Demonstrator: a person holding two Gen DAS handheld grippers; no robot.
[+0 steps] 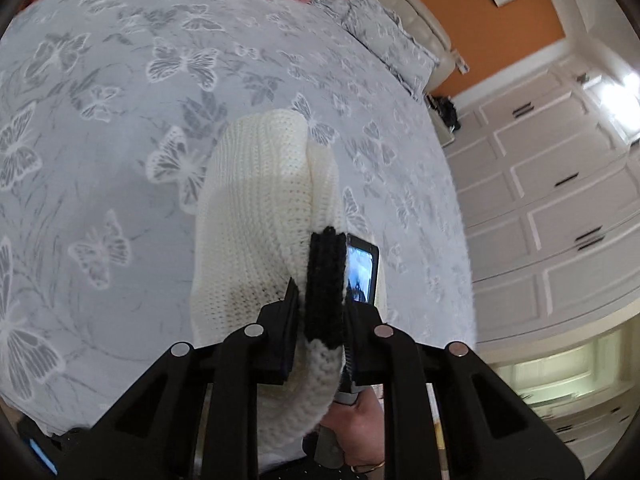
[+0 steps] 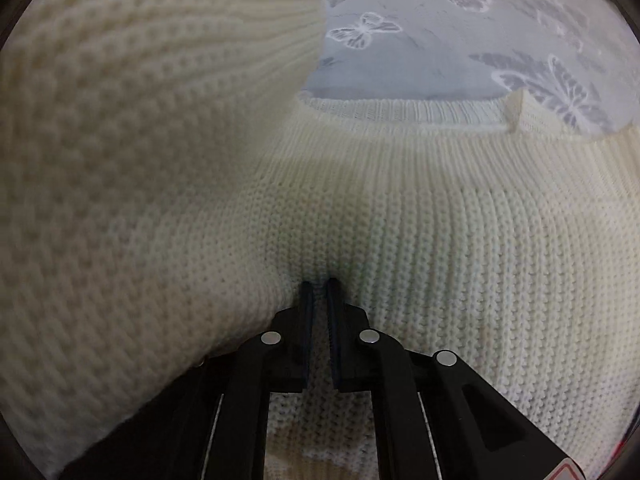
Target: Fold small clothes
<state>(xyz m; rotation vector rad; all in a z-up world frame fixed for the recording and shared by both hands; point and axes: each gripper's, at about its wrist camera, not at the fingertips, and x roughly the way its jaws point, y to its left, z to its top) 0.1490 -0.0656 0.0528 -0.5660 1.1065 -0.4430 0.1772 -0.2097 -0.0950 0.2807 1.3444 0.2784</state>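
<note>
Left gripper point(image 1: 320, 300) pinches the black-trimmed edge of the cream knit sweater point(image 1: 256, 208), lifted above the butterfly bedspread point(image 1: 100, 100). Right gripper point(image 2: 319, 292), jaws narrow, nips a small pleat of knit. Risk: the shallow right bite slips under the fabric's weight, skewing the fold.

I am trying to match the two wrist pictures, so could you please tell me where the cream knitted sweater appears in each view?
Left wrist: the cream sweater hangs in the centre, its black trim pinched in the left tool.
Right wrist: it fills the left and lower picture, neckline upper centre, a fold pinched in the right tool.
Shared landmark: the grey butterfly bedspread.
</note>
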